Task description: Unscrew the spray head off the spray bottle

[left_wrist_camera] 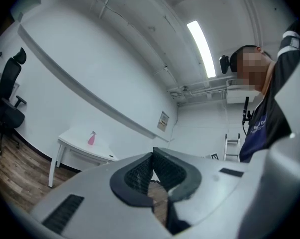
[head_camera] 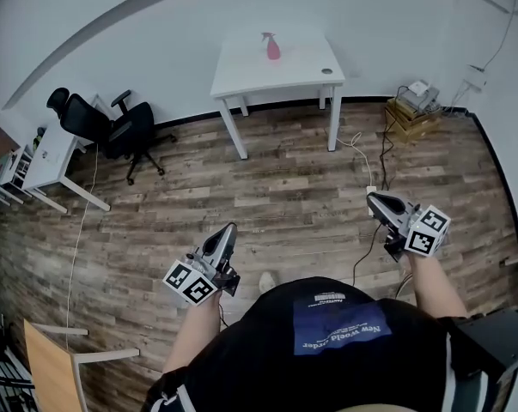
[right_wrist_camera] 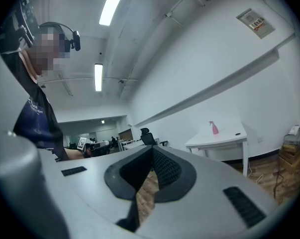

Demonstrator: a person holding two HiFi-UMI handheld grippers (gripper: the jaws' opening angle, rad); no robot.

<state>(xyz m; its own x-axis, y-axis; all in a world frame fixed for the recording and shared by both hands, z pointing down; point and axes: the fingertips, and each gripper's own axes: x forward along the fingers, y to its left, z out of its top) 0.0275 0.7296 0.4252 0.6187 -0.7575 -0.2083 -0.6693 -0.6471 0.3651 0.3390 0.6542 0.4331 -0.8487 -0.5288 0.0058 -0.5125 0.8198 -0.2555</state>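
We stood well apart from the table (head_camera: 241,74), with a wide wood floor (head_camera: 284,196) in between. The bottle (head_camera: 272,47) stood upright on the table, near the wall. A chair (head_camera: 112,129) was off to the left. A cable (head_camera: 362,154) lay by the right table leg. We held the left gripper (head_camera: 231,228) and right gripper (head_camera: 372,197) low, pointing forward. Both were closed tight on nothing. The wall sign (right_wrist_camera: 255,21) was too small to read.

Left gripper (left_wrist_camera: 152,154) closed, spray bottle (left_wrist_camera: 91,139) on table (left_wrist_camera: 75,140)
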